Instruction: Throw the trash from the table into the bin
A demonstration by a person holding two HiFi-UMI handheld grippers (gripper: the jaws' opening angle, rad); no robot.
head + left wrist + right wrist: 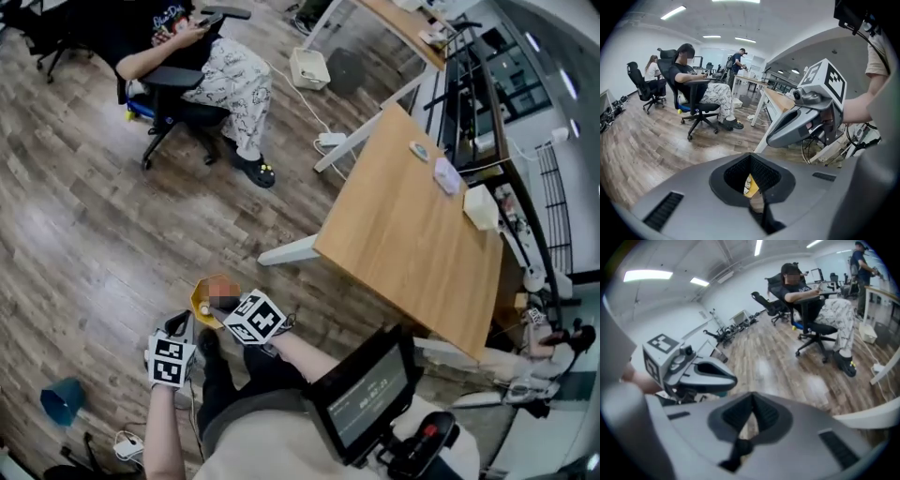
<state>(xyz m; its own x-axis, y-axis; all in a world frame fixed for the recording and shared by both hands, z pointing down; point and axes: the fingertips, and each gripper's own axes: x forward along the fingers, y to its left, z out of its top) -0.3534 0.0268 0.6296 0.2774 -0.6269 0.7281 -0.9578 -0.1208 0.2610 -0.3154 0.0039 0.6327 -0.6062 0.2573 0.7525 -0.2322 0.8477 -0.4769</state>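
A small yellow bin stands on the wood floor in front of the person. Both grippers hang just above it. My left gripper is shut, with nothing between its jaws. In the left gripper view a sliver of the yellow bin shows past the closed jaws of my left gripper. My right gripper is shut and empty as well, and the right gripper view shows only floor beyond my right gripper. The wooden table to the right carries a few small items, among them a crumpled pale piece and a white box.
A seated person in an office chair is across the floor at the upper left. A blue container sits at the lower left. White table legs reach toward the yellow bin. Cables and a power strip lie by the table.
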